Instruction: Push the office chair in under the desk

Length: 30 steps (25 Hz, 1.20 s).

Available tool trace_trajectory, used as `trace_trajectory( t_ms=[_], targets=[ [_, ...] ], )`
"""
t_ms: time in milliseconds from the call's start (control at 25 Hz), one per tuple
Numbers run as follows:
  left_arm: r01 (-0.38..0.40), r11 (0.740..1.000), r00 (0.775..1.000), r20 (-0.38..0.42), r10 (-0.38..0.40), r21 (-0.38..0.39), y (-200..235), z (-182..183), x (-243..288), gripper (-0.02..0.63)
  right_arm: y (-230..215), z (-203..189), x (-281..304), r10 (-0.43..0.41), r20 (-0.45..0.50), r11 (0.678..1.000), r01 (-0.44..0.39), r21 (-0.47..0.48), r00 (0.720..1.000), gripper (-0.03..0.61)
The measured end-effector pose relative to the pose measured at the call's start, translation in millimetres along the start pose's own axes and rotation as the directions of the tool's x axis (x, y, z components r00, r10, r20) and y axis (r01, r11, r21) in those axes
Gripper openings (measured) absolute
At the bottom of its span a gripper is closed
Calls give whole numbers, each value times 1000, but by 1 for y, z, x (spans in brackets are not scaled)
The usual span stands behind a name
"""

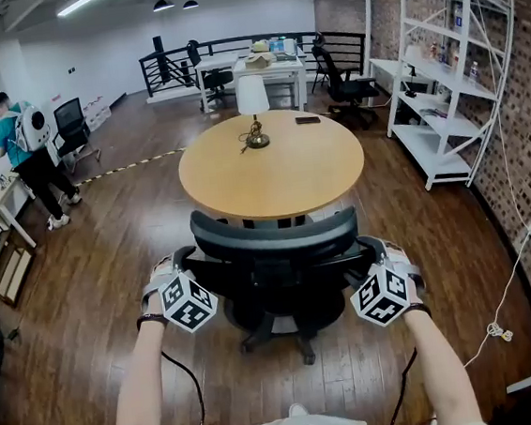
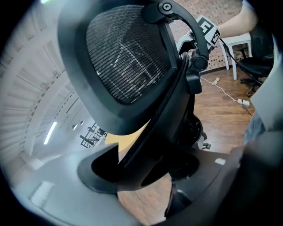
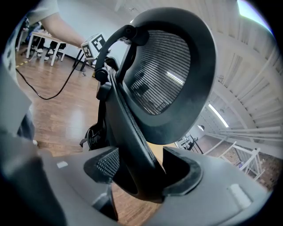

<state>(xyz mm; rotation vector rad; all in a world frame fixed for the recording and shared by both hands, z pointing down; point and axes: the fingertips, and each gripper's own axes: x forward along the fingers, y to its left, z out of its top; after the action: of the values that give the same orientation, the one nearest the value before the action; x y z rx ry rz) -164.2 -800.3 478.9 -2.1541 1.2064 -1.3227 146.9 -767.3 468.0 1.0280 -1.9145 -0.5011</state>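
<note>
At the near edge of the round wooden desk (image 1: 270,169), the office chair (image 1: 274,244) stands with its backrest close to the rim. The left gripper (image 1: 179,266) and right gripper (image 1: 375,247) each clamp the backrest frame. The push looks nearly finished and seems to need only an even, straight shove forward.

A dark plank floor (image 1: 94,281) carries everything. A round wooden table (image 1: 289,171) stands on it. On the tabletop are a table lamp (image 1: 254,114) with a white shade, near the centre, and a small flat dark object (image 1: 308,119) toward the far edge. A black office chair (image 1: 279,252) stands on the floor at the table's near side, its backrest just beside the rim. At the right a white shelving unit (image 1: 440,75) stands, and a white cable (image 1: 515,270) trails over the boards.
</note>
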Motion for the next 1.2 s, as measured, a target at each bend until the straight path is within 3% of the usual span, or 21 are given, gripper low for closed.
trace_trajectory(
  t_ms=[400,720,880,1200],
  targets=[
    [-33,998,999,-28,32,-46,-6,-4,-10,336,9,1,-7,-35,15,998,34,57,999,308],
    [-117,965,980,131,151,-236,-7,8,-73,323,0,15,-53,-195,67,976,186,116,979,307],
    [-104,938,964,197,176,-332,-21,13,-105,236,14,28,-82,-221,100,956,195,217,970,272],
    [-75,908,920,323,223,-413,-54,32,-170,96,67,70,-134,-263,205,899,162,408,943,115]
  ],
)
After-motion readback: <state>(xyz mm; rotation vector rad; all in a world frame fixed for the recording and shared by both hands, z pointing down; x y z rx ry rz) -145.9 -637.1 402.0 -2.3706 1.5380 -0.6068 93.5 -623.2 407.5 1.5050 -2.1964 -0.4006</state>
